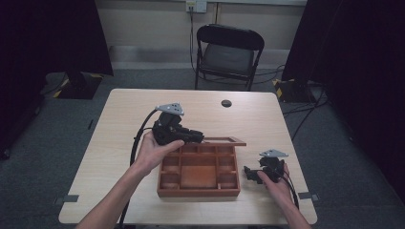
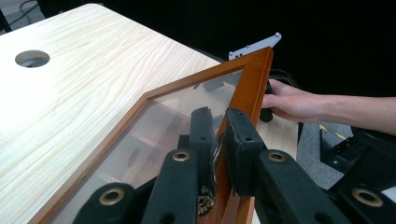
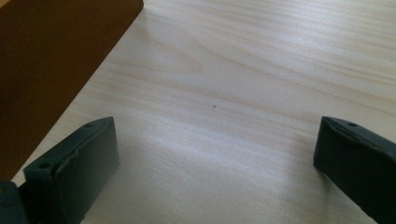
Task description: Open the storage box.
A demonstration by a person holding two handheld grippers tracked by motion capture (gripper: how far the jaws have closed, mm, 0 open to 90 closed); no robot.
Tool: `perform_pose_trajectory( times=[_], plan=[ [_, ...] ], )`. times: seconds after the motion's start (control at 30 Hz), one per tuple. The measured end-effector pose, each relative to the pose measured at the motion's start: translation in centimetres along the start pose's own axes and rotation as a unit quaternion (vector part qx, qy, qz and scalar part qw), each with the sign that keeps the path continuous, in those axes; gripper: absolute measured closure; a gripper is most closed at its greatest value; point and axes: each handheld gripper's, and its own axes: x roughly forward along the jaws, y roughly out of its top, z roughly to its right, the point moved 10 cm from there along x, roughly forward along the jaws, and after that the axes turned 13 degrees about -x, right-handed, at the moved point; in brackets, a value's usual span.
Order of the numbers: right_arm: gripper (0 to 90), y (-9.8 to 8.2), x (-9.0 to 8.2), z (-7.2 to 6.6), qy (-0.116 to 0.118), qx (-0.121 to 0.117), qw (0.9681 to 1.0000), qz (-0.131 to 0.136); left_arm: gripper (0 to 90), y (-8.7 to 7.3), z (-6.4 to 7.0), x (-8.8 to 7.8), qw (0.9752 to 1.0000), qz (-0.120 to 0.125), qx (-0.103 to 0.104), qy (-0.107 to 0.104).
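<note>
With the wooden box (image 1: 198, 172) near the table's (image 1: 119, 129) front edge, your left gripper (image 2: 218, 135) clamps the raised glass lid's (image 2: 154, 121) frame, so the lid is lifted but not yet fully open or shut, while your right gripper (image 3: 215, 168) rests wide open, holding nothing.

Raised lid (image 1: 224, 141) overhangs the box's (image 1: 198, 191) back compartments.

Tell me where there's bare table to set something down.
Free: the far table strip between the cable hole and the wooden compartment box, and the left side. Crowded: around the box, lid held by left tongs, right tongs beside it.
</note>
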Motion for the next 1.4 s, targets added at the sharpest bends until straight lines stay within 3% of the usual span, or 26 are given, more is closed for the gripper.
perform_pose_trajectory(
  times=[1.4],
  plan=[
    [0.0, 0.00, 0.00, 0.00, 0.000, 0.000, 1.0000, 0.000, 81.7, 0.02, 0.01, 0.01, 1.0000, 0.005, -0.001, -0.001]
  ],
)
